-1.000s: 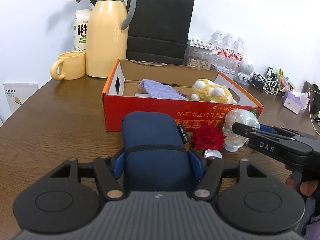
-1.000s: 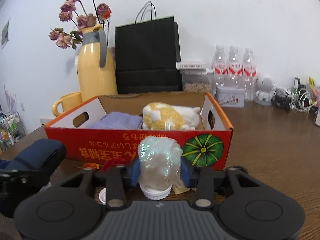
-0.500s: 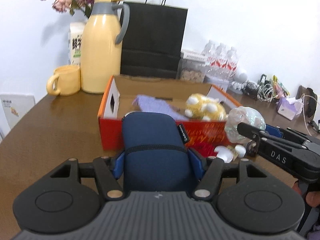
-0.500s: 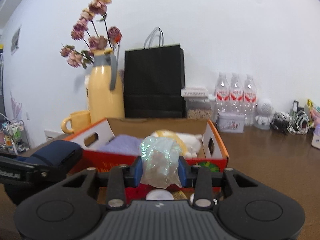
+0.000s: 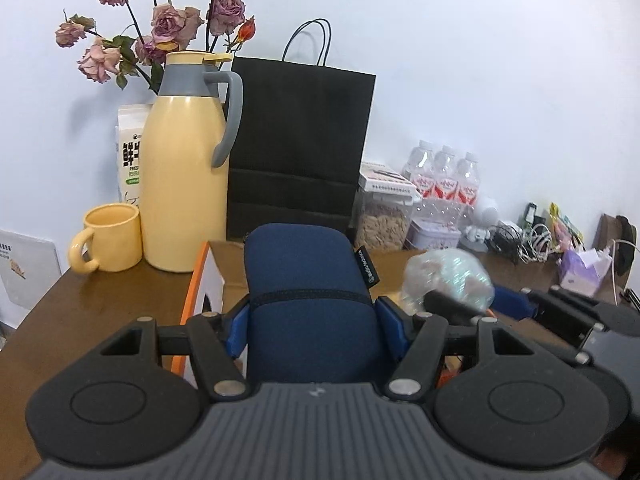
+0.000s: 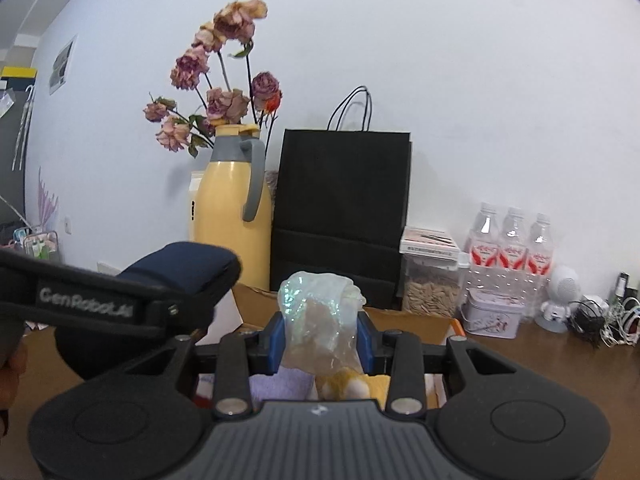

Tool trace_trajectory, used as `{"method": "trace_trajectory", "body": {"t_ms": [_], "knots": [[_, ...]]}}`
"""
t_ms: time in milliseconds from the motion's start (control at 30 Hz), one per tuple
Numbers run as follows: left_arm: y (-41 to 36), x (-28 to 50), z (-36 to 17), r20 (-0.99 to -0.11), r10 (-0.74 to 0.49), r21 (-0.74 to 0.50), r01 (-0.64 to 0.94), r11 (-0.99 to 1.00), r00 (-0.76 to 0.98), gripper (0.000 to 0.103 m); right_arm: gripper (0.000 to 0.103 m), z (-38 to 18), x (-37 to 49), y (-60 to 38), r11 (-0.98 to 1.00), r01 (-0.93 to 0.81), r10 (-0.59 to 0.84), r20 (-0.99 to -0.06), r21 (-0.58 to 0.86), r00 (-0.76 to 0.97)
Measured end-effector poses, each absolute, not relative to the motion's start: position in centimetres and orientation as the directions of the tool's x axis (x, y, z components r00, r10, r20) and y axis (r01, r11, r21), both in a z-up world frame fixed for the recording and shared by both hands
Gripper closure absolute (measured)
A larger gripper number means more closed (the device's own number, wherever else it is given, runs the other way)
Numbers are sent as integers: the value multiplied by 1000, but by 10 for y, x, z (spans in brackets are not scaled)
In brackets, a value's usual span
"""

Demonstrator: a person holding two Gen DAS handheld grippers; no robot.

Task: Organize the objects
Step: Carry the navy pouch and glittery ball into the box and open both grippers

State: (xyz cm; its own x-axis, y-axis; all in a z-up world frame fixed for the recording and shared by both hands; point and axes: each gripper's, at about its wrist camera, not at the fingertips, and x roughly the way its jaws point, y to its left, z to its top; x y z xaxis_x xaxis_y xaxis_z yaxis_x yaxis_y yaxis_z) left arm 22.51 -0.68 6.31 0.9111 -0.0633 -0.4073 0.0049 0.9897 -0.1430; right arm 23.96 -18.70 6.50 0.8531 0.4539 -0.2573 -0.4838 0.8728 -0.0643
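My left gripper (image 5: pixel 314 322) is shut on a navy blue soft pouch (image 5: pixel 308 288), held up over the left end of the orange cardboard box (image 5: pixel 208 276). To its right, my right gripper (image 5: pixel 476 300) is shut on a crumpled clear iridescent plastic wrap (image 5: pixel 444 276). In the right wrist view the wrap (image 6: pixel 320 320) sits between the blue pads of the right gripper (image 6: pixel 320 340), above the box rim (image 6: pixel 420 320). A yellow plush toy (image 6: pixel 344 384) and a purple cloth (image 6: pixel 276 386) lie in the box below. The pouch (image 6: pixel 180 264) and left gripper show at the left.
Behind the box stand a yellow thermos jug (image 5: pixel 184 184) with dried roses, a yellow mug (image 5: pixel 108 240), a milk carton and a black paper bag (image 5: pixel 296 152). At the back right are a seed container, water bottles (image 5: pixel 444 184), a tin, cables and tissues.
Both grippers have risen with their loads from table height to above the box. The red rose and white caps in front of the box have dropped out of view.
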Motion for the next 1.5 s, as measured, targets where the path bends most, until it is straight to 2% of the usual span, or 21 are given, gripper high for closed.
{"method": "trace_trajectory", "body": {"t_ms": [333,667,733,767,800,833,867,900,1500], "knots": [[4,287,50,-423,-54,-159,-16,987,905,38,68,50,296,-152,877,-477,438,-319,-51,840],[6,309,37,-444,-48,-131,-12,991,895,37,66,39,316,-152,888,-459,418,-347,-41,840],[5,307,35,-443,-42,-123,-15,992,896,36,56,39,316,-153,896,-442,398,-355,-47,846],[5,304,35,-431,-34,-117,-19,993,902,32,45,39,316,-153,901,-430,384,-364,-51,848],[4,301,36,-415,-21,-106,-25,994,909,18,32,39,316,-155,905,-421,374,-369,-53,851],[4,297,37,-399,-13,-103,-31,994,917,9,24,39,316,-157,909,-414,367,-374,-52,852],[4,294,39,-377,-1,-104,-42,994,926,0,9,39,316,-159,913,-406,359,-378,-49,853],[4,290,40,-348,17,-104,-57,993,937,0,0,39,317,-161,916,-398,352,-380,-45,855],[1,275,46,-346,4,-107,-43,993,938,0,0,48,301,-177,921,-387,349,-366,-35,863]]}}
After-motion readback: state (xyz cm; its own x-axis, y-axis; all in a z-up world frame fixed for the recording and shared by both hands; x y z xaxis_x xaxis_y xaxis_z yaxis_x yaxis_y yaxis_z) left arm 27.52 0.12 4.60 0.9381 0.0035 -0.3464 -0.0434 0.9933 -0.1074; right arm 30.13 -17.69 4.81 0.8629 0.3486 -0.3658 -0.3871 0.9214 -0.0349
